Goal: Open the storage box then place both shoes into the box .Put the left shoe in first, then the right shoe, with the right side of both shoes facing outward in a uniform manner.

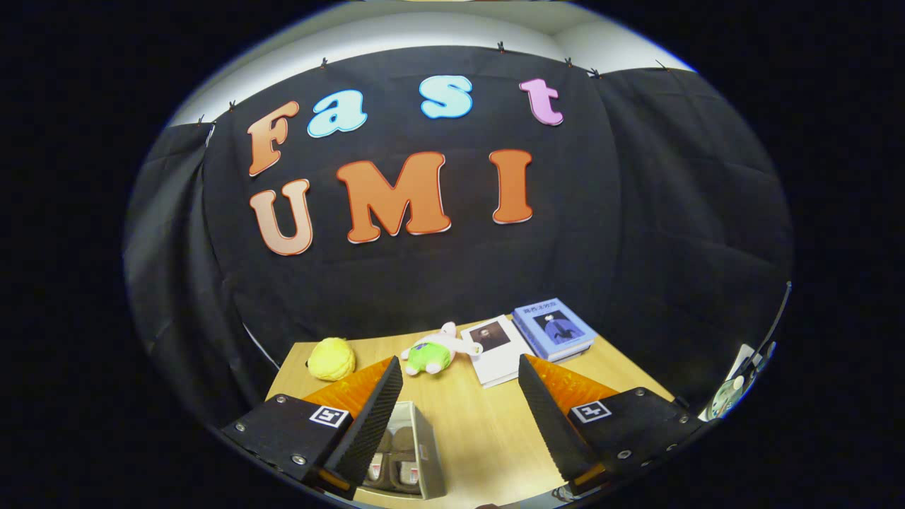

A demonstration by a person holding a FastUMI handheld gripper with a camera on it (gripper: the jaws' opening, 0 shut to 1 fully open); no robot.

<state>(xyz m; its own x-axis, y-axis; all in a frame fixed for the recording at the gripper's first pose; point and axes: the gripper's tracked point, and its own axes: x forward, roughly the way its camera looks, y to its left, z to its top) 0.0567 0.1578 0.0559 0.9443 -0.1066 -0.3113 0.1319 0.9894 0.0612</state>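
The claw point(459, 403) hangs released above the wooden counter point(481, 431), its two ribbed fingers point(371, 417) spread wide with nothing between them. Low beside the left finger sits the storage box point(424, 452), open at the top, with both shoes point(396, 459) lying side by side inside; this suggests the placing is done and the claw is parted because it has nothing left to carry. Beyond the fingers, well clear of the box, lie a yellow plush point(331, 358), a green-and-white toy point(435, 351) and two books point(527, 339).

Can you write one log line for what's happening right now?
tool: open, empty | shoes: both in box | nearby: books, plush toy
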